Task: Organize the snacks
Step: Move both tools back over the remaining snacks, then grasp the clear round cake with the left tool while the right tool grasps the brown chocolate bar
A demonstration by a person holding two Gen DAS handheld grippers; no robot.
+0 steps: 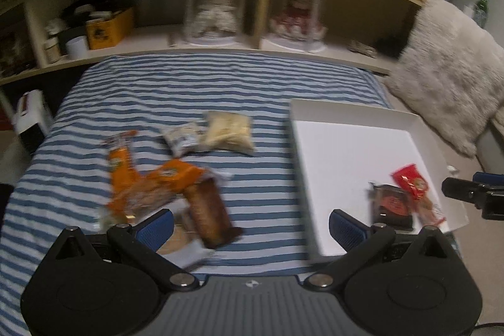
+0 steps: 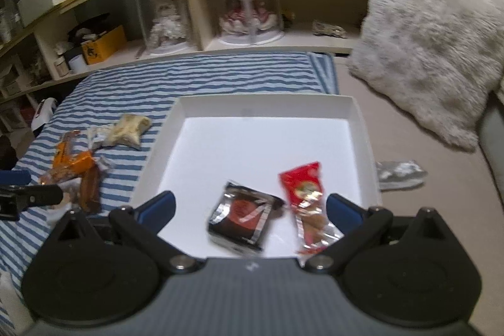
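a: which snack is looking like the next one?

b: my guess is the brown roll (image 1: 210, 211). it is lying on the striped cloth (image 1: 220, 84) just ahead of the left claw (image 1: 252, 225), nearer that claw's left finger than its right, and its near end is sitting between the two fingers. its long axis is running away from the claw and leaning a little to the left, so the fingers are spanning its narrow width already.

a: and the right claw?

b: the right claw (image 2: 250, 211) is hovering over the near edge of the white tray (image 2: 362, 128), well off to the right of the roll, so the left claw is the nearer one by far.

a: are either of them holding anything?

b: no. both are standing wide open and empty. the black packet (image 2: 241, 221) and the red packet (image 2: 304, 186) are lying in the tray between the right claw's fingers, untouched.

a: what else is around the roll?

b: the orange packets (image 1: 141, 181) are touching it on its left, overlapping, so closing there is risking a second wrapper. farther ahead the pale bag (image 1: 228, 131) and a small grey packet (image 1: 182, 136) are lying side by side. the tray is sitting to the right of the left claw.
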